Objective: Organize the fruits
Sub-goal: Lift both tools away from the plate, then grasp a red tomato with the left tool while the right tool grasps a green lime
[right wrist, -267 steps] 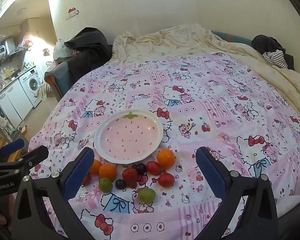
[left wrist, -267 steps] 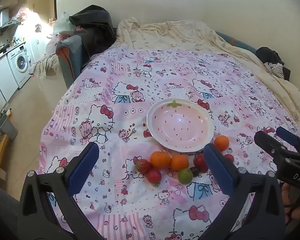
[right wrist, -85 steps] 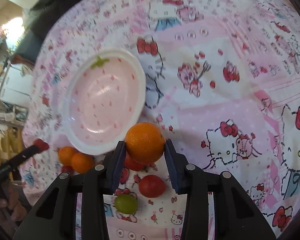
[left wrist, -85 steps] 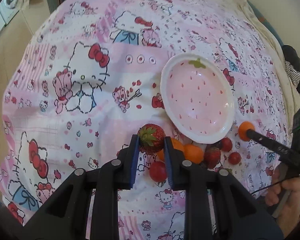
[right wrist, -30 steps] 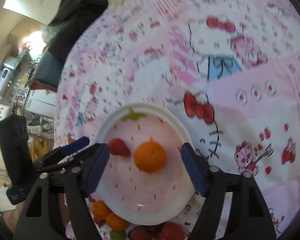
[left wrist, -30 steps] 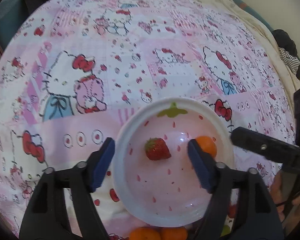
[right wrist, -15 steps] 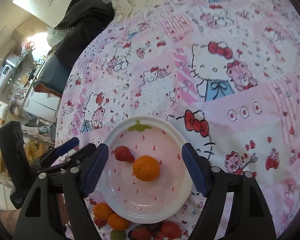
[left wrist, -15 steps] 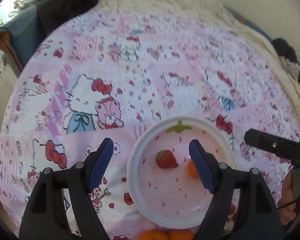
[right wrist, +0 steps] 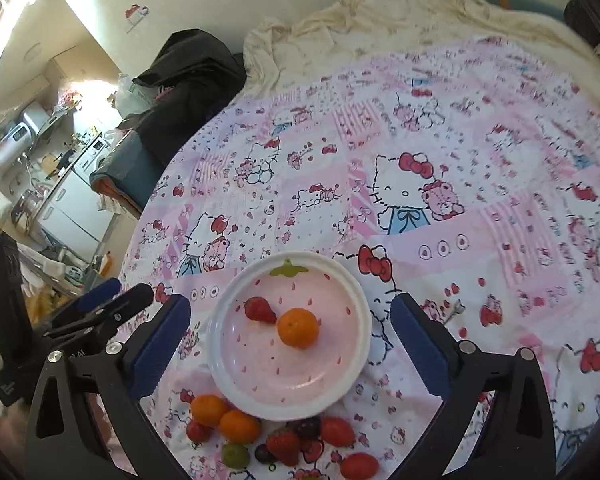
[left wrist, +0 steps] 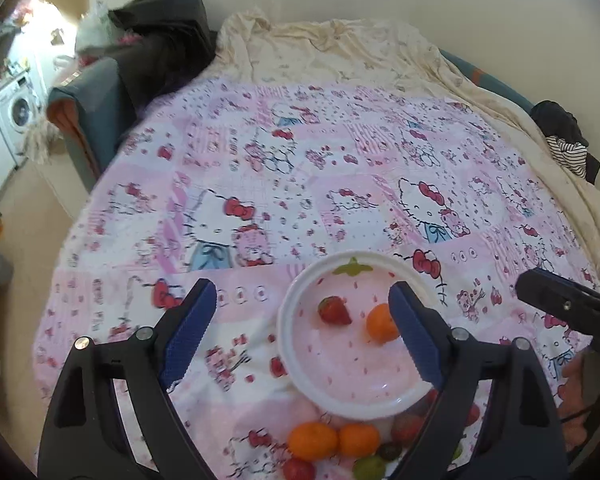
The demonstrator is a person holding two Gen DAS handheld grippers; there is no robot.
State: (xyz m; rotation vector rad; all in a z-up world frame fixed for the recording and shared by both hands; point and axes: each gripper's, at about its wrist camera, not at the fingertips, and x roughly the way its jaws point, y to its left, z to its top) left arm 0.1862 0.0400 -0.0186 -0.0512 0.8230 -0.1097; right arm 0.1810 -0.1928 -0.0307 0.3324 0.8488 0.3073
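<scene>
Where fruit lies, pink bedspread (left wrist: 300,184).

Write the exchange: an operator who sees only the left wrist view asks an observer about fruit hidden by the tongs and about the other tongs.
Operator: The left tongs cover the cloth near the green fruit. What lies there?
Observer: A strawberry, on the cloth just in front of the plate.
Operator: I see only one finger of the right tongs. Are they holding anything?
Observer: No. The right tongs are open, with nothing between the fingers.
</scene>
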